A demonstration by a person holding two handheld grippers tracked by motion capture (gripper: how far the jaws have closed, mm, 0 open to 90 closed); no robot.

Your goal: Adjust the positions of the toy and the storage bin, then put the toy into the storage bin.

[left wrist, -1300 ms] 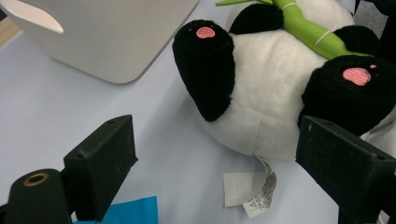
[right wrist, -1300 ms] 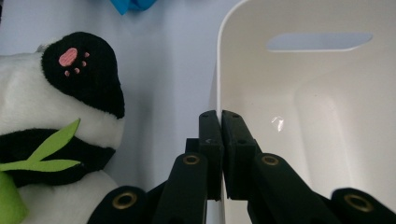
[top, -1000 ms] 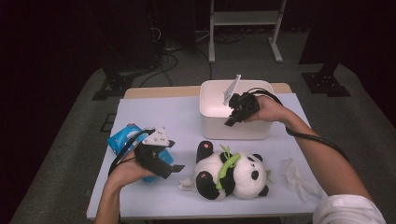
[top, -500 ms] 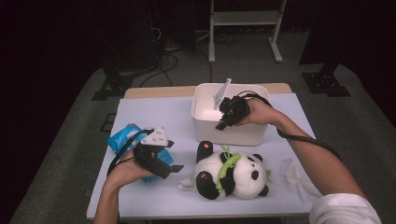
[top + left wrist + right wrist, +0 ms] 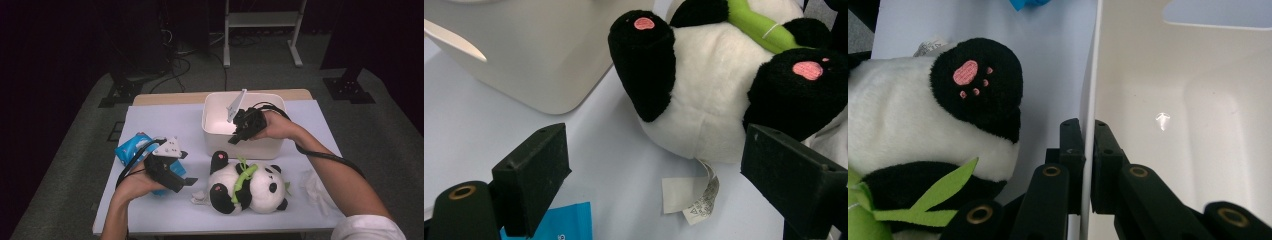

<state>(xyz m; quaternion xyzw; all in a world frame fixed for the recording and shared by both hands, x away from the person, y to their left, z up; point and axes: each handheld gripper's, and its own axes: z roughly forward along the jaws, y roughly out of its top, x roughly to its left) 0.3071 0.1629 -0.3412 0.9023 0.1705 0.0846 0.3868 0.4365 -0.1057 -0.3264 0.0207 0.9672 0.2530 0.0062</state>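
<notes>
A white plastic bin stands at the back of the table. My right gripper is shut on its near wall; in the right gripper view the thin wall is pinched between the jaws of my right gripper. A plush panda with a green bamboo sprig lies on its back in front of the bin. My left gripper rests open just left of the panda. In the left gripper view its jaws stand wide, apart from the panda and its sewn tag.
A blue packet lies under my left hand near the table's left edge. A crumpled white tissue lies right of the panda. A metal stand is on the floor behind the table.
My right gripper has dragged the white bin a little to the left, holding its wall. The left gripper and the panda have stayed put.
</notes>
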